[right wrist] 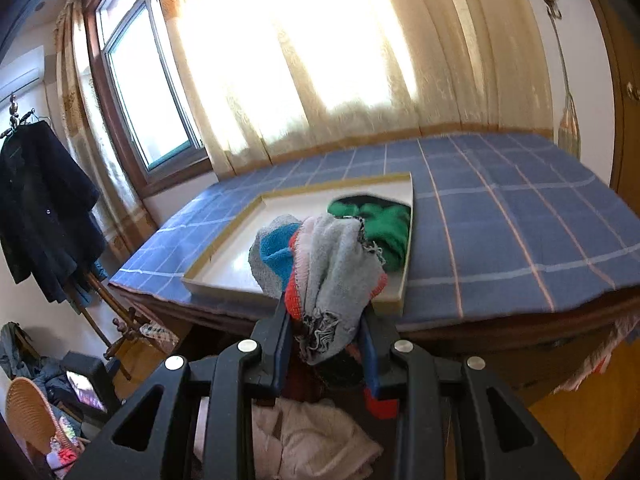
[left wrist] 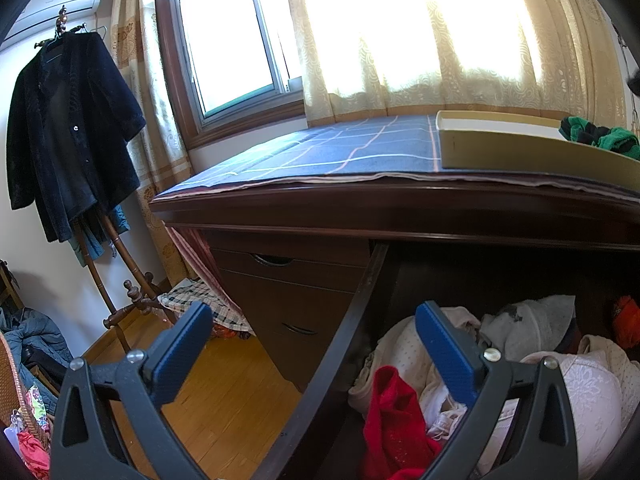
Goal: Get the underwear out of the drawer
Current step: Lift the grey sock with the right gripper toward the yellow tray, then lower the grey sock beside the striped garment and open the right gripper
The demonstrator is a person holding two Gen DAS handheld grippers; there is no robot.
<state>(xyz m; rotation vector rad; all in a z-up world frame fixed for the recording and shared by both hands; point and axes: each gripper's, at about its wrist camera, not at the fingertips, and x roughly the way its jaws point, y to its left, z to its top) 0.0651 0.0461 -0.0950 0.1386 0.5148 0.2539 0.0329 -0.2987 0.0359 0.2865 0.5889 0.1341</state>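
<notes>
Grey underwear (right wrist: 332,280) with red and blue trim, bunched, clenched in the right gripper (right wrist: 326,332) fingers, held up in front of the desk (right wrist: 500,220) edge near a shallow tray (right wrist: 224,256) holding a green garment (right wrist: 384,224). Left gripper (left wrist: 316,344) fingers spread wide, grasping nothing, astride the drawer (left wrist: 340,340) side wall; red, white and grey clothes inside.

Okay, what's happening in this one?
A person is emptying an open drawer of underwear. The right gripper is shut on a grey garment with red and blue trim, held in front of the tray on the desk, where a green garment lies. The left gripper hangs open at the drawer's edge, holding nothing.
</notes>
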